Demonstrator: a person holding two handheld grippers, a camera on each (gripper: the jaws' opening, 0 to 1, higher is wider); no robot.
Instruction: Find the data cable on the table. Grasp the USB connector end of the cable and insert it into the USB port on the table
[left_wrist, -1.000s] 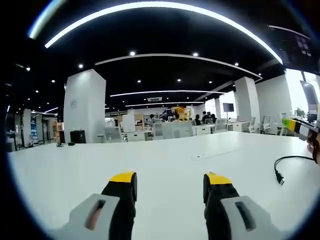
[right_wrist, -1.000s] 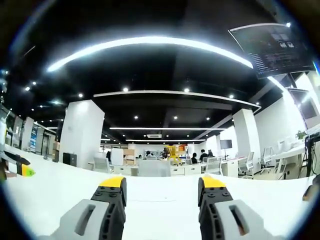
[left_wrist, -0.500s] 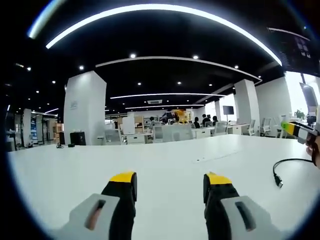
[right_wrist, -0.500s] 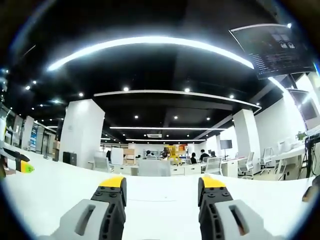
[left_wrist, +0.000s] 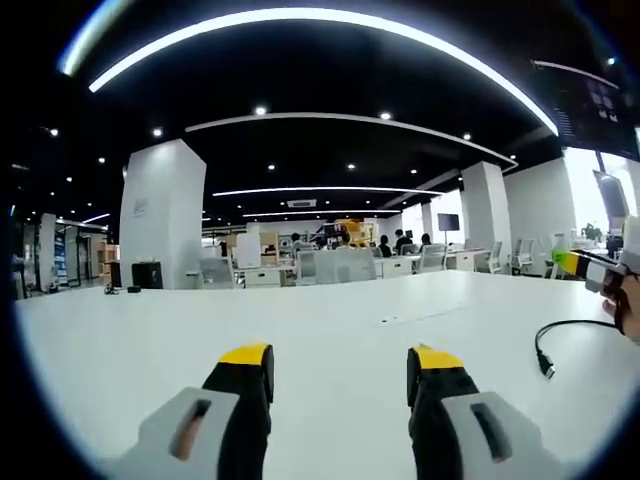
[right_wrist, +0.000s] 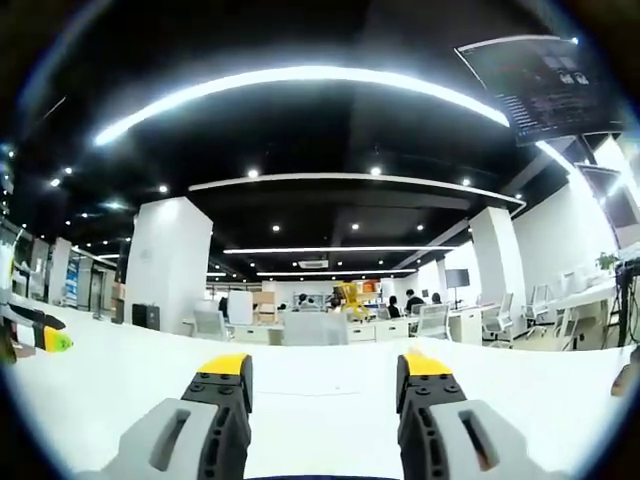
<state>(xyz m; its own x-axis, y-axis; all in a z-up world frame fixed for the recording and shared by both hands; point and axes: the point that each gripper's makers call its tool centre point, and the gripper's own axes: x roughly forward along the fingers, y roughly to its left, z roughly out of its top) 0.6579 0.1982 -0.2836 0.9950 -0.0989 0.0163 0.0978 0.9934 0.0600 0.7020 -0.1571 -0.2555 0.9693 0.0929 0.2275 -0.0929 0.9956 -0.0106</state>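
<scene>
The data cable (left_wrist: 575, 323) lies on the white table (left_wrist: 330, 310), well off to the right of the left gripper (left_wrist: 340, 355). Its USB connector (left_wrist: 545, 366) end points toward the jaws. Those jaws stand apart, gripping nothing. The right gripper (right_wrist: 325, 362) also has its jaws spread and empty above the table.

Bright ceiling strips (left_wrist: 300, 13) overhead, dim surroundings, white table (left_wrist: 330, 330) washed pale, heavy fisheye bending toward the edges.

both views low over the white table (left_wrist: 320, 320), level, toward the same distant desks (left_wrist: 330, 268)
</scene>
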